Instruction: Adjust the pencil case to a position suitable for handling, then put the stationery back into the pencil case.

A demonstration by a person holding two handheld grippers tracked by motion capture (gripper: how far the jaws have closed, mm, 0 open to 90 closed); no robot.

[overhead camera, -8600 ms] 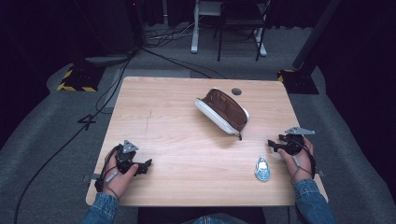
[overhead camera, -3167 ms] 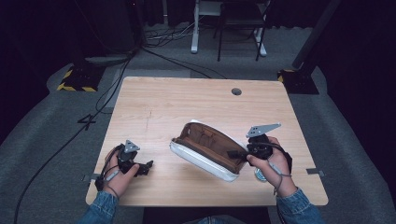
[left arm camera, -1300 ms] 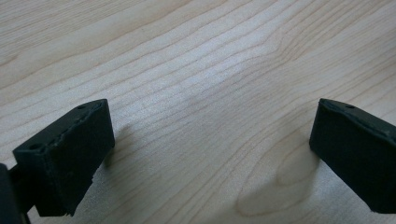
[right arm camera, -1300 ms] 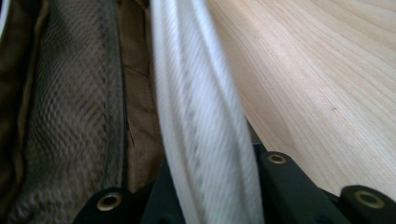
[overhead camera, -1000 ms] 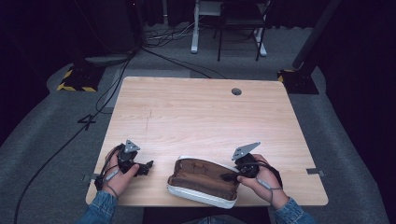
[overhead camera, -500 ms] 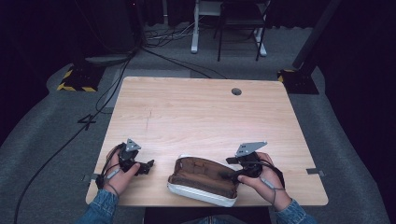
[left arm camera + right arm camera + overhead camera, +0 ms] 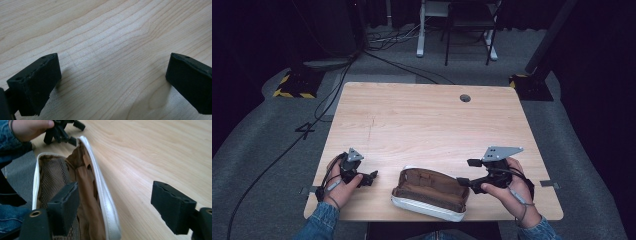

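**Letting go of the pouch at the near edge**

We have an open brown pouch [image 7: 430, 194] with a white shell lying at the near edge of the table [image 7: 422, 125], between our two hands, its mouth facing up and its lining in plain sight. The step in hand, as we read it, is the release: the pouch sits close in front of us and the right gripper [image 7: 463, 173] is coming off its right end.

To do this well, we want the jaws fully clear of the white zip rim [image 7: 100, 185] before the hand travels anywhere, so that nothing snags the fabric and drags the pouch toward the table's edge, which it already lies close to. Backing straight away from the rim is safer than sweeping sideways across the opening. We should also keep the mouth spread as it is, since a nudge on the soft wall could fold it shut.

The right gripper's jaws have just been opening and now stand wide. In the right gripper view one jaw sits over the mesh lining [image 7: 52, 177], the other over bare wood, with the rim between them, and neither pad presses on it. It holds nothing.

The left gripper [image 7: 371, 177] rests low on the table, left of the pouch and apart from it, jaws spread wide over bare wood.
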